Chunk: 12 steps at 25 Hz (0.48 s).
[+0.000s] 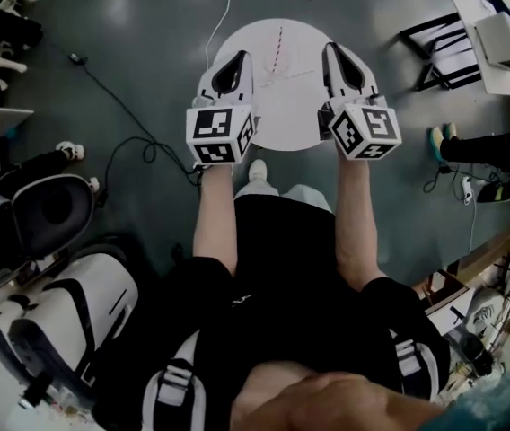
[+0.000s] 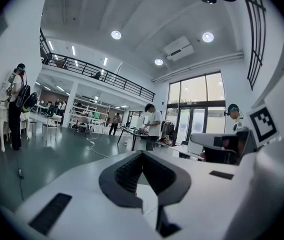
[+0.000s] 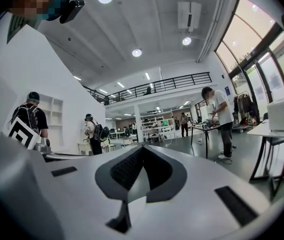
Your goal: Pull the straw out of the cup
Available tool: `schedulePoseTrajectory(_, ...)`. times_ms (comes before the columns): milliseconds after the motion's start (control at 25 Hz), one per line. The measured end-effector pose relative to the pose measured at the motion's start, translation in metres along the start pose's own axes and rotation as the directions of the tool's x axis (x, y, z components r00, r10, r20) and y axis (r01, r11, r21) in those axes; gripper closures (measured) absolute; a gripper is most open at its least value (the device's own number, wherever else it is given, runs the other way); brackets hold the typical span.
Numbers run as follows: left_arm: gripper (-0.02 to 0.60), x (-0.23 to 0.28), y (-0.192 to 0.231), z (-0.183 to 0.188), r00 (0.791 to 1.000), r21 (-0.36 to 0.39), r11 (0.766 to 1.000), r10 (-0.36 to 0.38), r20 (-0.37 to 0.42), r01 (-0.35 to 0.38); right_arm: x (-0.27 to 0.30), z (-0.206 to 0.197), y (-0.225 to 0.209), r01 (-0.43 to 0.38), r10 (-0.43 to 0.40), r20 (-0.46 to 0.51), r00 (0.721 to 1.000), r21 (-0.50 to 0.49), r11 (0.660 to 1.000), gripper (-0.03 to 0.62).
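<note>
In the head view a small round white table (image 1: 277, 115) stands on the dark floor in front of me. A thin red-and-white striped straw (image 1: 280, 43) shows near its far side. I cannot make out a cup around it. My left gripper (image 1: 240, 57) hovers over the table's left edge, and my right gripper (image 1: 333, 48) over its right edge. Both point away from me, and the straw lies between and beyond them. Both gripper views look level across the room, over jaws that meet at the tip with nothing held: left gripper (image 2: 142, 153), right gripper (image 3: 143, 147).
A white cable (image 1: 228, 3) runs across the floor behind the table, and a black cable (image 1: 120, 106) lies at the left. White and black equipment (image 1: 66, 312) stands at my lower left. Desks (image 1: 488, 34) and a seated person's legs (image 1: 479, 146) are at the right. Several people stand farther off in the hall.
</note>
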<state>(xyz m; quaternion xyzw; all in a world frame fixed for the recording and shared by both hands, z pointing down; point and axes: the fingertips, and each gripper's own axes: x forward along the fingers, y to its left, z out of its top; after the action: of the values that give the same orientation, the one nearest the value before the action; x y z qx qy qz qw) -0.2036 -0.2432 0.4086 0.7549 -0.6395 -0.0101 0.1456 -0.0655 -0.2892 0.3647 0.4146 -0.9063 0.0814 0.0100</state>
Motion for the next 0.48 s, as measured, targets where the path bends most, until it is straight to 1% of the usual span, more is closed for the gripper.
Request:
schedulePoseTrajectory(200,0.572,0.028,-0.007,-0.017,0.999,-0.022,1.000,-0.013,-0.039,0.012,-0.002,-0.016,-0.036,0.049,-0.047,-0.035,0.998,0.041,0.998,0.579)
schedulePoseTrajectory(280,0.572,0.040,-0.010,-0.026,0.998,-0.035,0.999,-0.022,-0.060,0.020,-0.002,-0.026,-0.043,0.054,-0.051,-0.057,0.997,0.048,0.997,0.579)
schedulePoseTrajectory(400,0.572,0.051,-0.018,-0.047,0.993,-0.066,0.997,-0.046,-0.105,0.039,-0.004,-0.049,-0.052,0.053,-0.046,-0.114,0.992,0.057,0.997,0.578)
schedulePoseTrajectory(480,0.572,0.060,-0.023,-0.064,0.988,-0.060,0.997,-0.046,-0.146,0.037,-0.006,-0.060,-0.064,0.062,-0.051,-0.137,0.989,0.077,0.995,0.578)
